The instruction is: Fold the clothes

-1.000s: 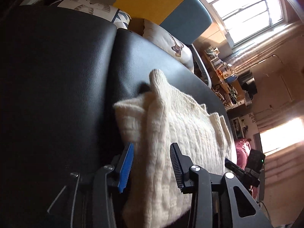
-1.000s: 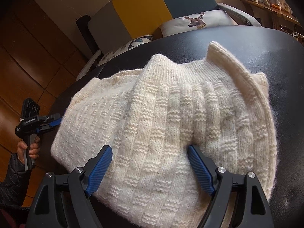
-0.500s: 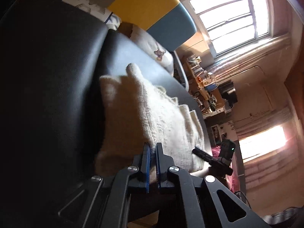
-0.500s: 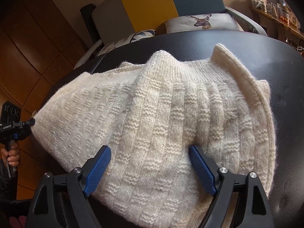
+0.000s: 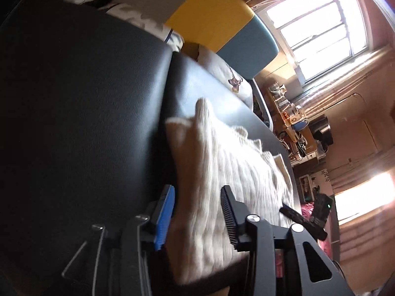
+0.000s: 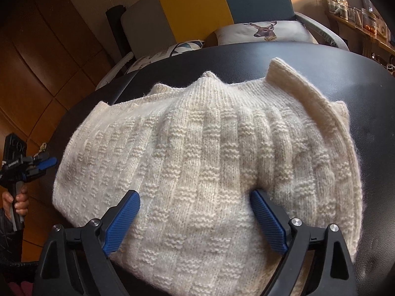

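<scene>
We see a cream knit sweater [image 6: 197, 153], folded into a thick bundle, lying on a black padded surface [image 6: 370, 93] — we cannot tell whether it is a bench or a seat.

Right gripper [image 6: 195, 222]: fingers spread wide, blue pads on either side of the near edge of the sweater. The knit bulges up between the fingers and both pads touch it; the fingers are not closed on it. Beyond the fingertips the ribbed collar [image 6: 303, 86] stands up at the far right of the bundle.

Left gripper [image 5: 197, 212]: fingers apart, moderately wide. The end of the sweater [image 5: 222, 172] lies between them, reaching past the fingertips along the black surface [image 5: 86, 98]; the near edge hangs just over the surface's rim. The left finger's blue pad [image 5: 164, 219] sits just beside the knit — contact not clear, picture blurred here.

In the right wrist view the left gripper [image 6: 42, 164] shows far left of the fingers, at the sweater's left end, held by a hand [image 6: 17, 197]. In the left wrist view the right gripper [image 5: 303, 219] appears to the right of the fingers, at the sweater's other end.

Past the fingertips in both views: a deer cushion [image 6: 264, 32] on a grey, yellow and blue chair [image 6: 197, 7].
</scene>
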{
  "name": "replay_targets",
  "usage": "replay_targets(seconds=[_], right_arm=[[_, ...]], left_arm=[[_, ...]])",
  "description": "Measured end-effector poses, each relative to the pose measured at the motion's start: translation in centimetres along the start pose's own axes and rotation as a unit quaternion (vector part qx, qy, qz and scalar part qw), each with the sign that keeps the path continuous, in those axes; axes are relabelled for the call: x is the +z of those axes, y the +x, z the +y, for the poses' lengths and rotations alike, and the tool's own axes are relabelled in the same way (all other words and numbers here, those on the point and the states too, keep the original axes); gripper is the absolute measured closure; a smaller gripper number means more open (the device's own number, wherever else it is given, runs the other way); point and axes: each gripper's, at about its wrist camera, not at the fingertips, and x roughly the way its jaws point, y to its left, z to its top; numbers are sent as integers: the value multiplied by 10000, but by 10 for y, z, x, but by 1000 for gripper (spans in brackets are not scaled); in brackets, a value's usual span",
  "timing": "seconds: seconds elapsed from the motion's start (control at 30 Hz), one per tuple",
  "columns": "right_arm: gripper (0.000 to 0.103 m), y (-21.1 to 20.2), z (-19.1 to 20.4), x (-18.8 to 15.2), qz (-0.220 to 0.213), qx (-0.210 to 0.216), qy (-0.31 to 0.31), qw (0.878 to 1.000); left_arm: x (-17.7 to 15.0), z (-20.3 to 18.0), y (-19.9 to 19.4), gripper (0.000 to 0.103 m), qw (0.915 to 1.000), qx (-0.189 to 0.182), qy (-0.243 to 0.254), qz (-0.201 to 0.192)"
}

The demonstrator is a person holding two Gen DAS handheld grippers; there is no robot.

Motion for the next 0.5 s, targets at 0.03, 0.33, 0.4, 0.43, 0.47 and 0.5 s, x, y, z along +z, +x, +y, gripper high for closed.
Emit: replay_targets(seconds=[0.03, 0.33, 0.4, 0.43, 0.47, 0.5], right_arm=[[7, 1, 4, -1, 21, -67, -93, 9999], [7, -3, 9, -7, 249, -122, -354, 9990], [7, -6, 9, -10, 353, -144, -404, 9985], [7, -6, 9, -12, 340, -154, -430, 9984], [7, -6, 9, -13, 329, -167, -459, 9983], [7, -5, 10, -12, 328, -200, -505, 9980]], left_arm=[[10, -4, 8, 63, 9999, 81, 88, 0], [47, -35, 77, 97, 9842, 1363, 1080, 319], [38, -19, 81, 97, 9836, 1516, 933, 279], [37, -12, 81, 97, 9849, 1478, 861, 248], [37, -16, 81, 96, 9854, 1463, 852, 188], [36, -20, 81, 92, 9850, 1490, 861, 121]])
